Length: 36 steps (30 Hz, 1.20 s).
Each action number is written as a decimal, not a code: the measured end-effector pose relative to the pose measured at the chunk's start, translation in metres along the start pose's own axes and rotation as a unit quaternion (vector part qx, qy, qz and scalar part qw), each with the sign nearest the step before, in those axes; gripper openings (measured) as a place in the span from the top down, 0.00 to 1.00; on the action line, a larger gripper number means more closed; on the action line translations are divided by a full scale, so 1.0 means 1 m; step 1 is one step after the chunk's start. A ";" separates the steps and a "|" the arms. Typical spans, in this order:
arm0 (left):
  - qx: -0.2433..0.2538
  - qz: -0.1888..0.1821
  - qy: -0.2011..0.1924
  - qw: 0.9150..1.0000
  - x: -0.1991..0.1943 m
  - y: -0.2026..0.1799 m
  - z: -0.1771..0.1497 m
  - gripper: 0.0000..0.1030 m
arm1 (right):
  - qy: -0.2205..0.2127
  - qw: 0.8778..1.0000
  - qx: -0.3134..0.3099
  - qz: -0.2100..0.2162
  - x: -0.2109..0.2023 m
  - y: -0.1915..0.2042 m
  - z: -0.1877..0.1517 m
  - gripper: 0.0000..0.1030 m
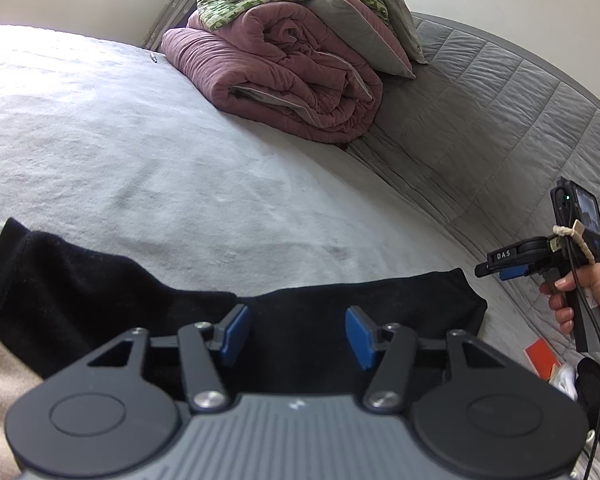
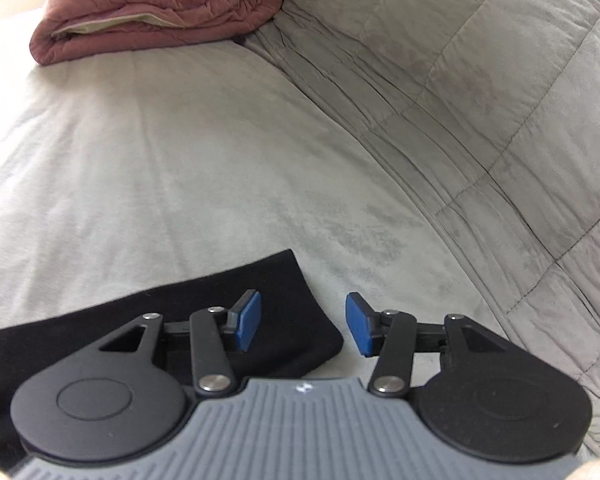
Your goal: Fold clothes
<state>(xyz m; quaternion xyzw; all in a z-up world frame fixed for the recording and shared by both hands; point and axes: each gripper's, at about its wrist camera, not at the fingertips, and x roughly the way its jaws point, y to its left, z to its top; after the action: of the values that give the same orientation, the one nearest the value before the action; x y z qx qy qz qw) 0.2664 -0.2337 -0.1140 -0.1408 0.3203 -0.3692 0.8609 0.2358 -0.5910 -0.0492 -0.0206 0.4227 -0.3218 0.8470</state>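
- Because the black garment (image 1: pixel 308 312) lies spread low across the pale bed sheet (image 1: pixel 140 152), it reads as a soft, light knit that will sag and drape wherever it is lifted, not hold a shape
- Its far edge runs in a fairly straight line toward a rounded corner at the right (image 2: pixel 316 320), which lies flat on the sheet just in front of the right gripper (image 2: pixel 302 322)
- At the left, the cloth rises into a loose ridge (image 1: pixel 24 264), and a beige fabric (image 1: pixel 0 376) shows beside it there; whether that is a 2nd garment cannot be told
- Left gripper (image 1: pixel 298 334) hovers over the middle of the black cloth with its 2 blue pads apart and nothing between them
- Right gripper likewise has its pads spread, 1 over the cloth's corner and 1 over bare sheet, holding nothing; a hand (image 1: pixel 584 300) grips its handle
- Judging by the weave, the fabric should not be slippery, yet a thin single layer can slide out of a shallow pinch, so a bite well in from the hem seems wiser
- Good places to take hold look like the right corner and a matching point along the same edge, so the cloth hangs evenly
- Whether this flat lie is a garment laid out or one already partly folded, the views do not settle
- Folded pink quilt (image 1: pixel 284 76) sits well apart at the head of the bed
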 end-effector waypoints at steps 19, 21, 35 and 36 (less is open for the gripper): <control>-0.009 0.170 0.015 0.985 -0.136 0.022 0.013 0.42 | -0.089 0.984 -0.046 0.145 -0.154 0.102 -0.003 0.43; -0.016 0.192 0.016 0.981 -0.156 0.031 0.011 0.42 | -0.093 0.981 -0.050 0.164 -0.167 0.115 -0.008 0.43; 0.017 0.325 0.044 0.945 -0.310 0.078 -0.012 0.42 | -0.101 0.949 -0.104 0.278 -0.254 0.216 -0.064 0.43; 0.013 0.332 0.048 0.942 -0.322 0.082 -0.015 0.42 | -0.102 0.947 -0.106 0.287 -0.259 0.223 -0.068 0.43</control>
<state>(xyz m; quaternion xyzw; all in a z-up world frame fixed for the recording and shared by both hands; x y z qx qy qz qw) 0.1340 0.0564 -0.0205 0.0025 0.3846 -0.0732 0.9202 0.1906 -0.2525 0.0206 -0.0212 0.3538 -0.0147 0.9350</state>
